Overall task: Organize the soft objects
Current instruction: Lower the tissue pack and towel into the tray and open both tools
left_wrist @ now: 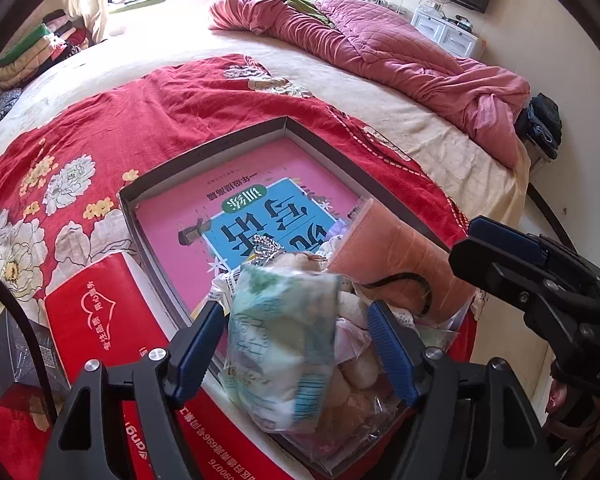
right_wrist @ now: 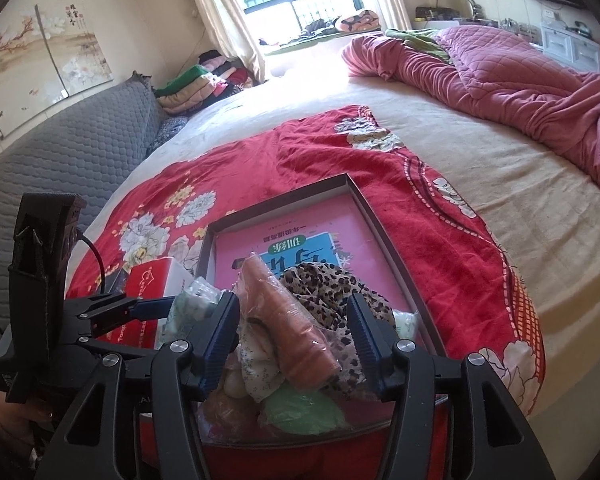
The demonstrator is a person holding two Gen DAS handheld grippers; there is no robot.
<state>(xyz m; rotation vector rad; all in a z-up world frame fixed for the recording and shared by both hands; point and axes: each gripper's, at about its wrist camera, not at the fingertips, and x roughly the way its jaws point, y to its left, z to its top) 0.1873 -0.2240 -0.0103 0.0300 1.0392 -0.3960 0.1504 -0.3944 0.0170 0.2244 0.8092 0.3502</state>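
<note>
Our left gripper (left_wrist: 300, 320) spreads wide round the light, slippery green packet (left_wrist: 278, 336); right gripper (right_wrist: 294, 340) gapes at twelve o'clock; we'd pinch its squashy middle.

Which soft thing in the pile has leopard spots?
The leopard-print cloth, crumpled right of the pink roll; the other pieces are plain or pale.

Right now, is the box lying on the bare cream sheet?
No, the box sits on the red floral blanket, which covers the cream sheet there.
</note>
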